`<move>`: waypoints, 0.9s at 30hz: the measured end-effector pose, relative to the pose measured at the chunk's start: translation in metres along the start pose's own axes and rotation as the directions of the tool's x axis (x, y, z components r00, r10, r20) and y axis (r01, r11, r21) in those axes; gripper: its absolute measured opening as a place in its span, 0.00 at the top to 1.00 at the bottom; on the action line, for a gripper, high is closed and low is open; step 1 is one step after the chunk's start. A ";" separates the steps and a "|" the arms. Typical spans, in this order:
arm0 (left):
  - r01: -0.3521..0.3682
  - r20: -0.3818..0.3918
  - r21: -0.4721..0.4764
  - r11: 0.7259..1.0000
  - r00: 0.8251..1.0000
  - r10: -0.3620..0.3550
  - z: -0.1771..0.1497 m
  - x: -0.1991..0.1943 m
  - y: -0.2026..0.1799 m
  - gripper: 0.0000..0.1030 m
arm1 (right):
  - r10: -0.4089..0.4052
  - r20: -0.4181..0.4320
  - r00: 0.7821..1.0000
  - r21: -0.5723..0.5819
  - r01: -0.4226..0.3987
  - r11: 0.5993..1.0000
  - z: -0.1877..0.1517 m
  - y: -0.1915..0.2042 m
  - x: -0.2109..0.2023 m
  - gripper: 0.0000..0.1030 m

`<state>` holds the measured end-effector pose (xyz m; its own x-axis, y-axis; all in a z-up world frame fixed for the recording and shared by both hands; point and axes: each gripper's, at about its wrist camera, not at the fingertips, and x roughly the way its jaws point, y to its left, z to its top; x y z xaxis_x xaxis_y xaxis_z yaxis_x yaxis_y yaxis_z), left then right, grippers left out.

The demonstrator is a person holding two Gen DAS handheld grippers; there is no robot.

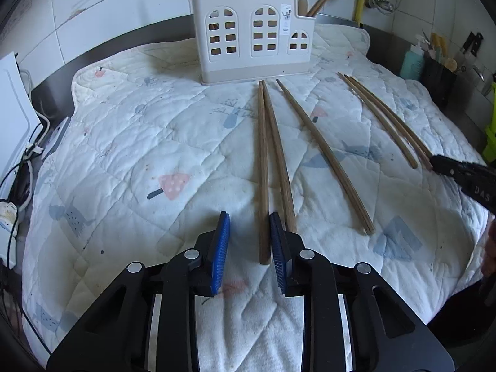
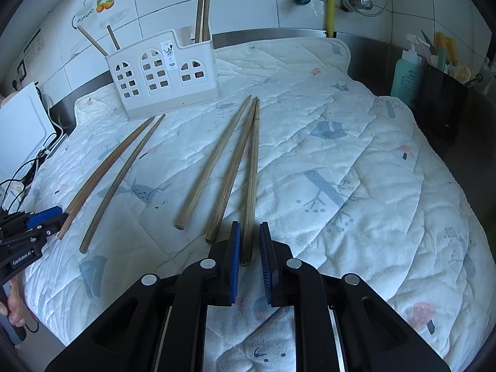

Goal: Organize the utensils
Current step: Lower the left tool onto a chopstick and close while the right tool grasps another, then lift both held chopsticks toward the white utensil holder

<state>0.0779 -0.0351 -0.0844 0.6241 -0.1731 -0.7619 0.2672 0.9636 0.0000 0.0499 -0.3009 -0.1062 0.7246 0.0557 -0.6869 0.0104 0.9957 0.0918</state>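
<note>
**Chopsticks on the quilt, one tool gripping, one not quite**

Starting at the left tool (image 1: 249, 217): pads apart, straddling the near end of a wooden chopstick (image 1: 263, 170), clear gap on one side, so not gripping. Second stick (image 1: 280, 167) right beside it, just outside the pad.

Over at the right tool (image 2: 249, 226): clamped down narrow on the rightmost chopstick (image 2: 253, 161), as far as can be told. Stick flat on the cloth.

Two more loose chopsticks (image 2: 217, 161) between the tools.

All lying on a white quilted mat (image 1: 139, 155) with mushroom and tree prints, spread over a steel tabletop (image 2: 365, 62). At the far edge, a cream utensil holder (image 1: 248, 74) with little arched windows, sticks already poking out.

Behind that, white tiled wall (image 2: 248, 9), yellow hose (image 2: 331, 0), valves. Teal pump bottle (image 2: 406, 74) and black caddy (image 2: 443, 102) off to one side, tangle of cables (image 1: 18, 167) on the other.
</note>
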 end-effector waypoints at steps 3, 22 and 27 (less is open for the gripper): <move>0.018 0.007 -0.027 0.999 1.000 -0.017 0.006 0.004 0.006 0.82 | 0.002 0.003 1.000 0.008 -0.002 1.000 0.001 0.000 0.002 0.88; 0.101 0.004 -0.038 0.994 0.995 -0.101 0.017 0.006 0.015 0.94 | -0.029 0.163 0.986 -0.086 0.043 0.995 0.035 -0.001 -0.059 0.93; 0.122 0.050 -0.055 0.991 0.992 -0.119 0.026 -0.012 0.022 0.94 | -0.017 0.258 0.966 -0.132 0.053 0.990 0.064 0.000 -0.098 0.93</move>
<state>0.0953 -0.0173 -0.0590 0.6240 -0.2967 -0.7229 0.3002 0.9451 -0.1288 0.0234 -0.3111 0.0071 0.8776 0.0177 -0.4791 -0.0425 0.9983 -0.0410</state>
